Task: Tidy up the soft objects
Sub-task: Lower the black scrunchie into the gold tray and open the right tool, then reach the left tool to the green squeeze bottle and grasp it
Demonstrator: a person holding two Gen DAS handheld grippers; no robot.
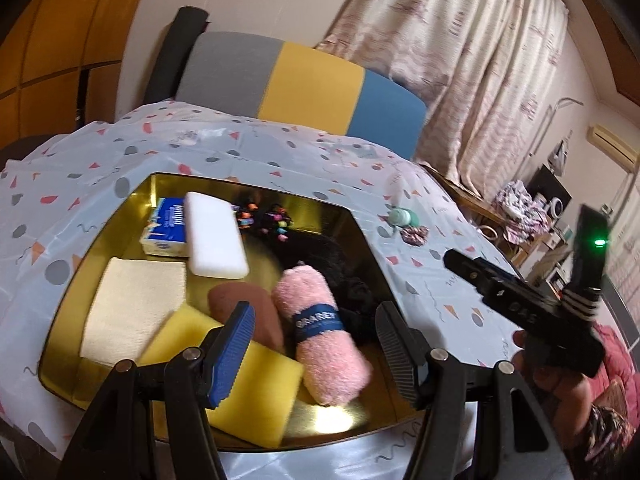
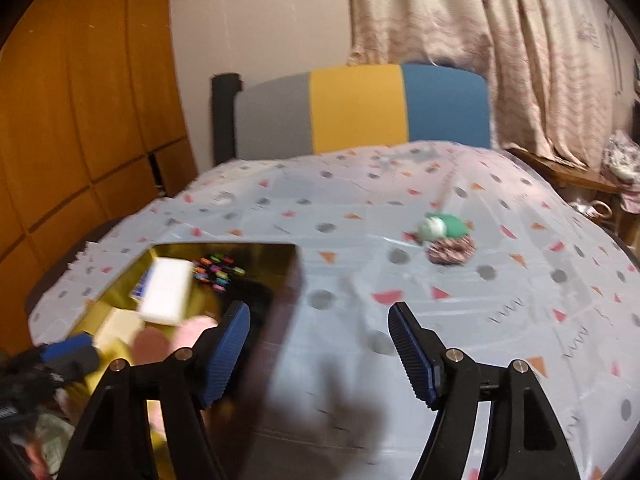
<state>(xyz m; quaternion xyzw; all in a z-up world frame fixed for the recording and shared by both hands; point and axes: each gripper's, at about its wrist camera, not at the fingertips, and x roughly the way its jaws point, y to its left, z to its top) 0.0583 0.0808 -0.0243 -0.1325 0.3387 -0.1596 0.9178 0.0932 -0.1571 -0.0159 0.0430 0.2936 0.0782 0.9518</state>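
A gold tray (image 1: 356, 224) on the table holds a pink rolled towel (image 1: 320, 328), a yellow sponge (image 1: 256, 392), a brown pad (image 1: 248, 308), a cream cloth (image 1: 132, 308), a white sponge (image 1: 216, 236), a blue tissue pack (image 1: 166, 228) and a black item with coloured bits (image 1: 276, 216). My left gripper (image 1: 316, 352) is open and empty, just above the pink towel. My right gripper (image 2: 320, 348) is open and empty over the tablecloth beside the tray's (image 2: 292, 276) right edge. A green-white soft item (image 2: 440, 227) and a dark scrunchie (image 2: 450, 250) lie on the cloth ahead.
A patterned tablecloth (image 2: 520, 300) covers the table. A grey, yellow and blue chair back (image 1: 296, 80) stands behind it. Curtains (image 1: 480, 60) hang at the right, a wooden cabinet (image 2: 80, 120) stands at the left. The right gripper's body (image 1: 532, 308) shows in the left view.
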